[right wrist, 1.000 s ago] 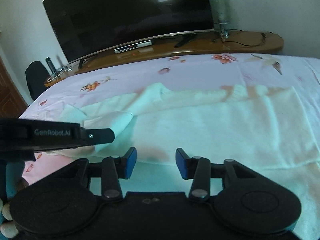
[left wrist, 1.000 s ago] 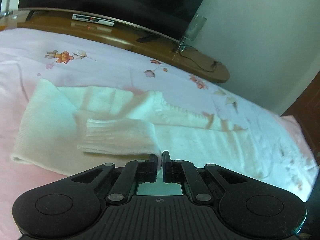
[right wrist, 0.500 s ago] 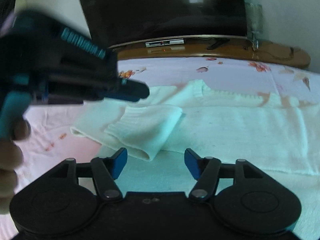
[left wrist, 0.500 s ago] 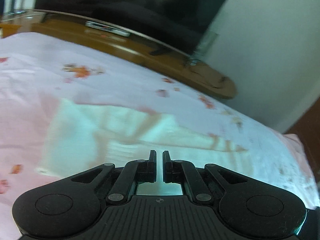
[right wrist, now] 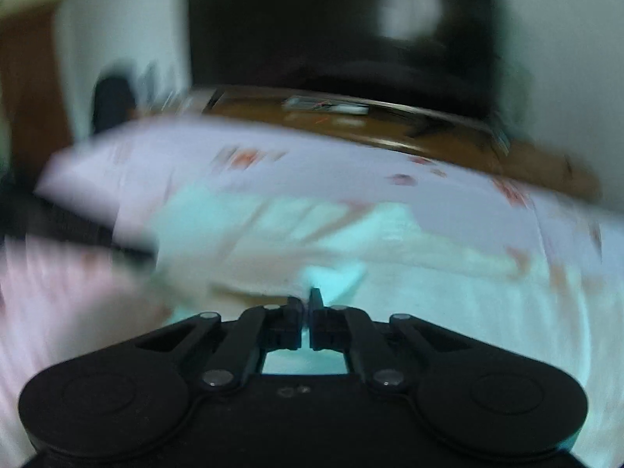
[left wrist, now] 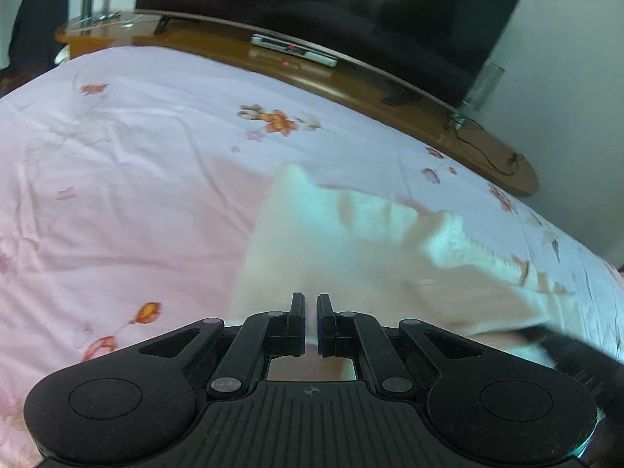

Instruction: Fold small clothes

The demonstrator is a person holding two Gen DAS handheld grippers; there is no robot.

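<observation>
While the right gripper, its jaws just closed, pinches the cream knitted sweater on the pink floral bedsheet – the left gripper closed and empty – lift both hem corners evenly.

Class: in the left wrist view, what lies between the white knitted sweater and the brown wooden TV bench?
Only pink floral bedsheet separates the white knitted sweater from the brown wooden TV bench; nothing rests there.

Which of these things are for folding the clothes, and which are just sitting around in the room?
For the folding:
white knit sweater
left gripper, shut
right gripper, shut
pink flowered bedsheet it lies on

Just sitting around:
big dark TV
wooden shelf
set-top box
clear glass
</observation>
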